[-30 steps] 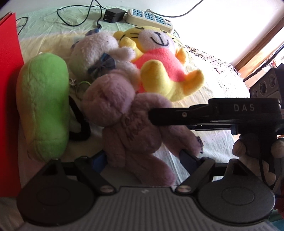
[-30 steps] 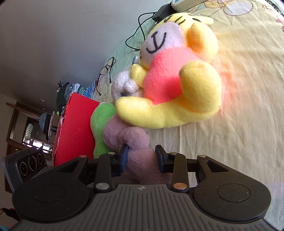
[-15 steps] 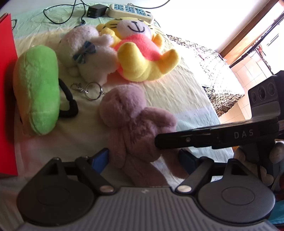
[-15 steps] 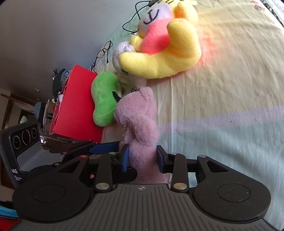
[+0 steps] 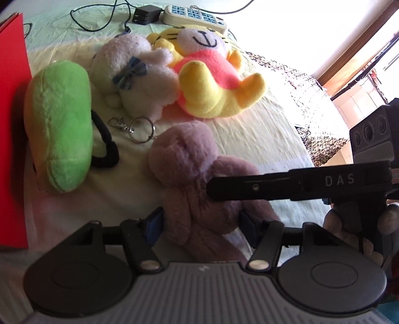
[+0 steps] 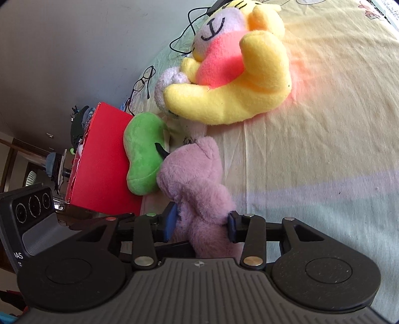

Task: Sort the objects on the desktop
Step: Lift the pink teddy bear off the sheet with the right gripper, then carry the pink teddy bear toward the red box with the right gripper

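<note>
Purple plush bear (image 5: 199, 179) lies on the sheet (image 6: 311, 139) between both your grippers. Left gripper (image 5: 202, 224): jaws have just been closing, and the pads now press the bear's body from both sides. Right gripper (image 6: 202, 221): jaws have just been opening a little, with the bear's lower body between the blue pads; you cannot tell from either view whether they still pinch the fur. In the left view the right gripper's finger crosses in front of the bear's chest.

Around the bear: green plush (image 5: 62, 129) leans against the red box (image 5: 12, 124); a black hair tie (image 5: 106, 149) and key ring (image 5: 142, 130) lie between the green plush and the bear. White plush (image 5: 132, 74) and yellow plush (image 5: 212, 82) lie touching each other, further up the sheet.

Versus one second ago: the bear is now clear of the white and yellow plushes, which it overlapped before, and the key ring is uncovered.

Surface: pale yellow-green wrinkled sheet. A power strip (image 5: 194, 18), adapter (image 5: 146, 17) and glasses (image 6: 142, 84) lie at the far edge, near a grey wall.
</note>
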